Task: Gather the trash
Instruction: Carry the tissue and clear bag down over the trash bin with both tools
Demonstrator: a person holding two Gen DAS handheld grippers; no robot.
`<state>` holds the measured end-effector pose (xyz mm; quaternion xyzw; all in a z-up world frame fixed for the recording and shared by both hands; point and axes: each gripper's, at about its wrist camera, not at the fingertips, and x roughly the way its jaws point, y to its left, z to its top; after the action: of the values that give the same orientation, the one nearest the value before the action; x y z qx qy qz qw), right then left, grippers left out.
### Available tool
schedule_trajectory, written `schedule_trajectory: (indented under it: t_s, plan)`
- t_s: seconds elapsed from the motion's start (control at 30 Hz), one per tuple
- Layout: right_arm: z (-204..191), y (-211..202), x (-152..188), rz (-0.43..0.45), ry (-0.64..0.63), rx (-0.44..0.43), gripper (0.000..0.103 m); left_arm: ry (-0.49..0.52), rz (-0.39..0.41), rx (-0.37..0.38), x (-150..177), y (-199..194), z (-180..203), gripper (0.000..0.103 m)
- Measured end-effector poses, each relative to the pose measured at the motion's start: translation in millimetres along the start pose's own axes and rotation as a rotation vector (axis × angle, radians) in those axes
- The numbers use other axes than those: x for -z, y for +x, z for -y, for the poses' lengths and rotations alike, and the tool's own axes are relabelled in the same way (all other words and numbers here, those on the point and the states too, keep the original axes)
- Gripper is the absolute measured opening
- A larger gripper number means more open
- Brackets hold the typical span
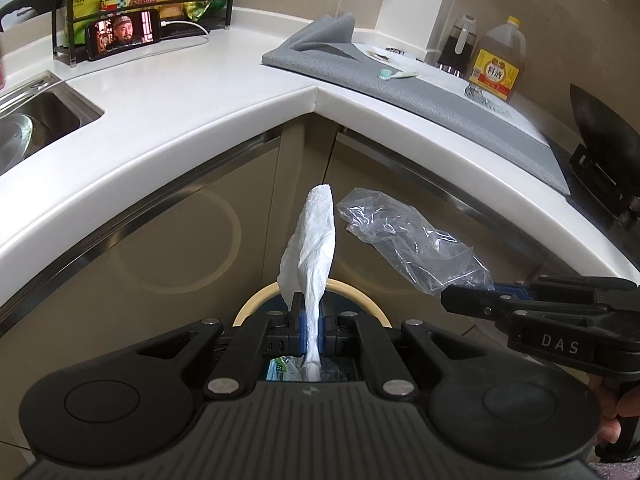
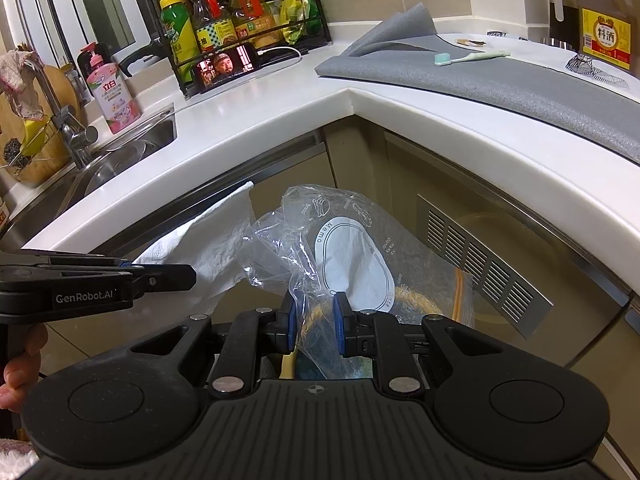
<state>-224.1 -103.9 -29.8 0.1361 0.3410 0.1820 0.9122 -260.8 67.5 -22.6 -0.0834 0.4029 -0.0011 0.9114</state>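
Your left gripper [image 1: 313,330] pinches crumpled tissue [image 1: 316,236]; right gripper [image 2: 313,326] fingers clamp a crinkly clear bag [image 2: 352,256].
Only the right view reads its "Memo" label; the left shows the bin [image 1: 256,304] rim.

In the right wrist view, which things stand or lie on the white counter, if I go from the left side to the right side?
Pink soap bottle → rack of bottles with the phone at its foot → folded grey mat → toothbrush lying on the mat → yellow-labelled jug.
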Motion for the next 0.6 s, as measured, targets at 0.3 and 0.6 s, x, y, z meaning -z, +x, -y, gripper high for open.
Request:
schedule_trajectory:
  t_s: [0.3,0.6]
  plan:
    - [3.0,6.2,-1.7,-0.023,0.018,-0.003,0.020,0.011,-0.036,-0.001,-0.7,8.5,-0.5,0.005]
    - [5.3,13.2,-0.3,-0.046,0.024,-0.005,0.020,0.022,-0.059,0.001,0.1,16.1,-0.7,0.005]
